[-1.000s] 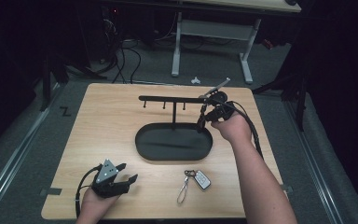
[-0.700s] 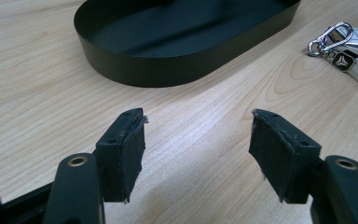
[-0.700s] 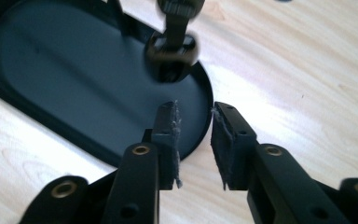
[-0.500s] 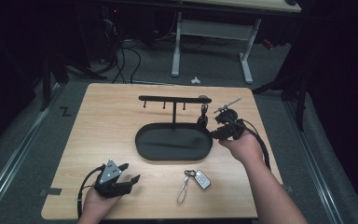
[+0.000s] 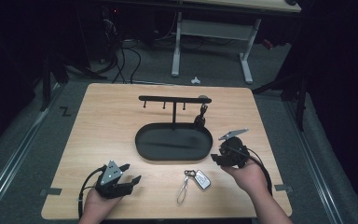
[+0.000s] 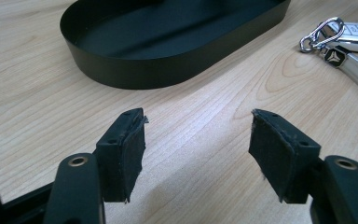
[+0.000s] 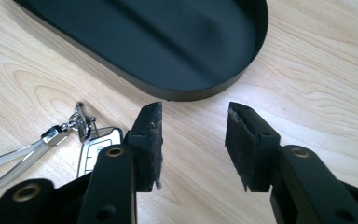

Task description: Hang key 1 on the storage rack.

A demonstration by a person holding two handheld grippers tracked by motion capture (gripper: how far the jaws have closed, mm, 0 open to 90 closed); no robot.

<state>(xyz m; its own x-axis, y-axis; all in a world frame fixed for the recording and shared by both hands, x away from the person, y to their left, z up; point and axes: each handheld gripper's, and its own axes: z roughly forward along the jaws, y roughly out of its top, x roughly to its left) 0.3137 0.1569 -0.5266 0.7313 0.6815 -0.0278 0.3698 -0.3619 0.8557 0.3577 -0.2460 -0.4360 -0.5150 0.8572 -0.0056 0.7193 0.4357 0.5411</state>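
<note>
Your left hand-held gripper (image 5: 129, 180) is black with a grey three-cornered plate and trailing black cable; its pads (image 6: 129, 151) look frayed, beside brass-ringed screw holes.

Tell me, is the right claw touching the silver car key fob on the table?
Apart. The right gripper view shows the right claw open over bare wood, the silver car key fob lying beside it.

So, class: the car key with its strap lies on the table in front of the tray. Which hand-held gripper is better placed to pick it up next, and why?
Right. The right hand-held gripper hangs close above the car key, jaws apart with nothing between them, having just been opening. The left hand-held gripper is open too, but sits farther off, beyond the strap.
</note>
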